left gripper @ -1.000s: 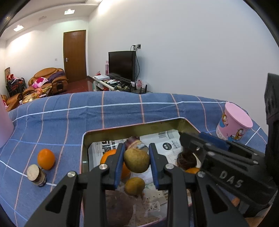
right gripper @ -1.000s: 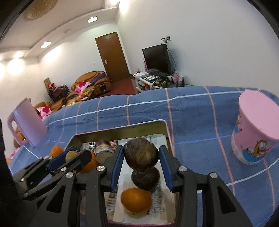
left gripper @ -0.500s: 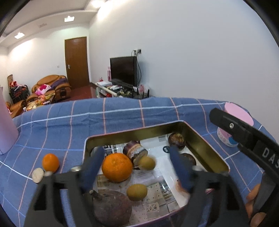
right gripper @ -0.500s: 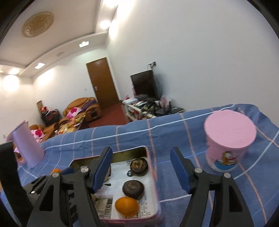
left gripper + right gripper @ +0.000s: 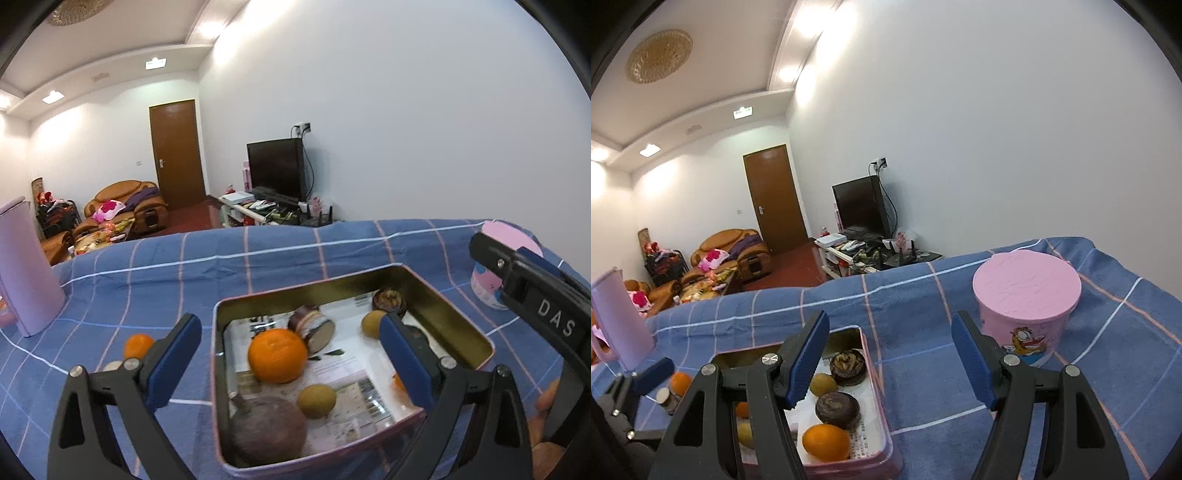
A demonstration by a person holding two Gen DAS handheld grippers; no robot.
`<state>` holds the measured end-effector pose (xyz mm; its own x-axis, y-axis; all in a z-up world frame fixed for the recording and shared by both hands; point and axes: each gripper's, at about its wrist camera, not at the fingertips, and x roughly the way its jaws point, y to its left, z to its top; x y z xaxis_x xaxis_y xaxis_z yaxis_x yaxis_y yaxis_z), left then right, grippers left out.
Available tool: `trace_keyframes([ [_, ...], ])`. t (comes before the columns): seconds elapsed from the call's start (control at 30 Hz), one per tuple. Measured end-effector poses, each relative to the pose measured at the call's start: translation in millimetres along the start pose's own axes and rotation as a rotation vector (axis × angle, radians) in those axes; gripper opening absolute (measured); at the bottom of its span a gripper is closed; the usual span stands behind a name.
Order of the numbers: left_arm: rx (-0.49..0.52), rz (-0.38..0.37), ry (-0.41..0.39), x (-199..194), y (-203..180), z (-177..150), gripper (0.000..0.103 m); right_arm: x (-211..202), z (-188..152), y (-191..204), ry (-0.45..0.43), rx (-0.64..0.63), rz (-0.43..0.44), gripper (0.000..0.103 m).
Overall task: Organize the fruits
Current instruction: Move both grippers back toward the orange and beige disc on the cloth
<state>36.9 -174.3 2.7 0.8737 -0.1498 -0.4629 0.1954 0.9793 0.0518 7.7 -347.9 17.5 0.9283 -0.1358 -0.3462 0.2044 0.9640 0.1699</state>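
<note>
A tin tray lined with newspaper holds a big orange, two small brown fruits, a cut purple fruit, a dark round fruit and a large dull purple one. My left gripper hangs over the tin's near end, its jaws opening wide with nothing gripped. My right gripper stands open and empty above the tin's right rim. Below it lie two dark fruits and an orange. A small orange sits on the cloth left of the tin.
A pink lidded tub stands right of the tin. At the far left is a tall pink pitcher. A small cut piece lies by the loose orange. The blue checked cloth covers the table to its far edge.
The left gripper let go of the brown fruit and the right one let go of the dark fruit; both now lie in the tin. Both grippers opened, and the right one rose and tipped up.
</note>
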Motion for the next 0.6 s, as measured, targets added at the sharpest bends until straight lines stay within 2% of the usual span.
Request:
trace_keyframes([
  [0.37,-0.031,-0.034,-0.004,-23,34,-16,0.103,-16,-11,19,-0.006,-0.067,-0.055,0.07],
  [0.6,-0.032,-0.01,0.026,-26,62,-21,0.103,-27,-19,34,0.013,-0.077,-0.052,0.07],
])
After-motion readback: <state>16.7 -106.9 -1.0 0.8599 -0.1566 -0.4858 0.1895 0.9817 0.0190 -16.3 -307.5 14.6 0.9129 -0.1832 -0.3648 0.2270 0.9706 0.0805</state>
